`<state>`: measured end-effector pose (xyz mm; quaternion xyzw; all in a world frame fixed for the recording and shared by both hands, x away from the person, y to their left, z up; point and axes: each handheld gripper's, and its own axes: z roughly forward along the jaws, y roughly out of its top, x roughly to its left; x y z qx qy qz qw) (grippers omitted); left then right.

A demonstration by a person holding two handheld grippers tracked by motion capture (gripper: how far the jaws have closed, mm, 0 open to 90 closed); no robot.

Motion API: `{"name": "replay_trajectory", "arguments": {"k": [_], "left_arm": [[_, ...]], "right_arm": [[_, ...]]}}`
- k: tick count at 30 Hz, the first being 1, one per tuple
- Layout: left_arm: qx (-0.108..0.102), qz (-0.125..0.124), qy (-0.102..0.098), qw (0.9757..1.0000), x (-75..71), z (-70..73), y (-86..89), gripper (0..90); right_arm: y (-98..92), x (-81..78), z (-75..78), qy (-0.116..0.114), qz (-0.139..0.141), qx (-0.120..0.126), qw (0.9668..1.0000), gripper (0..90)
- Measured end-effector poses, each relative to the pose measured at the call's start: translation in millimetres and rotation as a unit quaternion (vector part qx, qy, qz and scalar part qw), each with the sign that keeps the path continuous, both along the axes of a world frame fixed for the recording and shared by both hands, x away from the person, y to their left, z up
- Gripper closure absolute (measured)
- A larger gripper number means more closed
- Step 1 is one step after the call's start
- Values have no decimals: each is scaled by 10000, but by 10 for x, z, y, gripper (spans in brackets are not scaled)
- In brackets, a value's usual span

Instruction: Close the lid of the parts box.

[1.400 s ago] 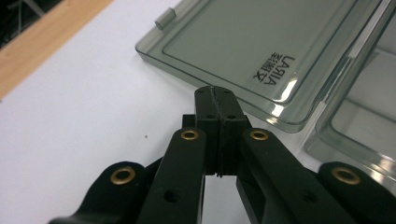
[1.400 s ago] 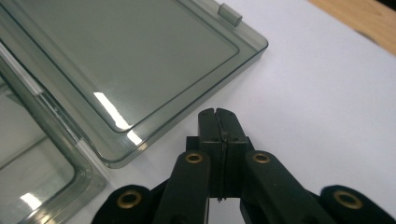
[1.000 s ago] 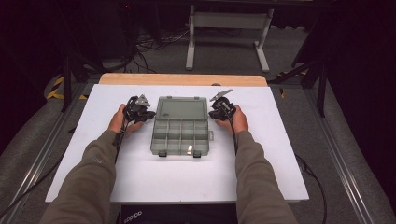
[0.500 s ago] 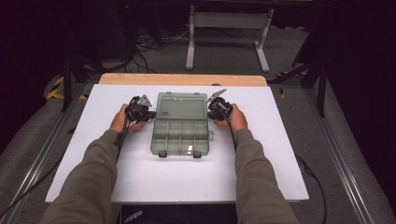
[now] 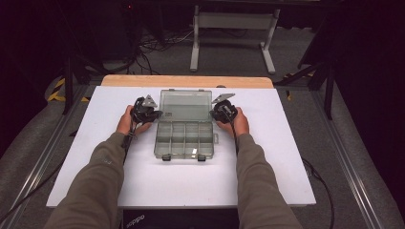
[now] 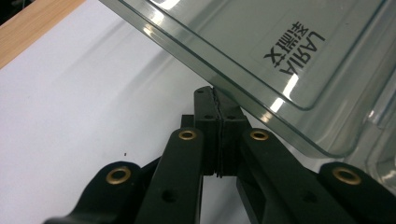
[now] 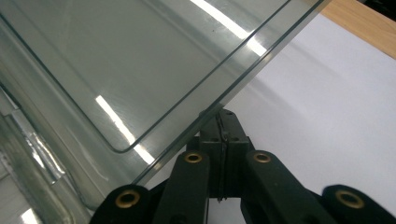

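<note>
A clear plastic compartment box (image 5: 184, 140) lies in the middle of the white table, its lid (image 5: 186, 104) swung open toward the far side. My left gripper (image 5: 152, 114) is at the lid's left edge and my right gripper (image 5: 218, 112) at its right edge. In the left gripper view the shut gripper (image 6: 216, 100) has its jaw tips tucked under the lid (image 6: 261, 42), which hangs tilted above the table. The right gripper view matches this: the gripper (image 7: 223, 122) is shut, with its tips under the lid's (image 7: 140, 60) rim. Nothing is between either pair of jaws.
The white tabletop (image 5: 286, 157) has bare room on both sides of the box and in front of it. A wooden strip (image 5: 186, 81) runs along its far edge. Beyond it, a metal stand (image 5: 234, 28) and cables are on the floor.
The lid's far edge stands slightly higher in the high view than a second ago. Both hands have barely shifted and both grippers stay shut.
</note>
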<state>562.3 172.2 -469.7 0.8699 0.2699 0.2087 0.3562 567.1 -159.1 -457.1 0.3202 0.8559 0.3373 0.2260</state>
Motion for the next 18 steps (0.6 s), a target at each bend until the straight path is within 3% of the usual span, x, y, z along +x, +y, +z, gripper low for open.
{"name": "replay_trajectory", "arguments": {"k": [4, 18], "left_arm": [[-16, 79, -79, 9999, 11, -7, -17, 897], [-385, 242, -472, 9978, -33, 119, 2, 900]], "right_arm": [[6, -3, -5, -50, -35, 19, 10000, 900], [-8, -65, 91, -479, -95, 264, 9985, 900]]}}
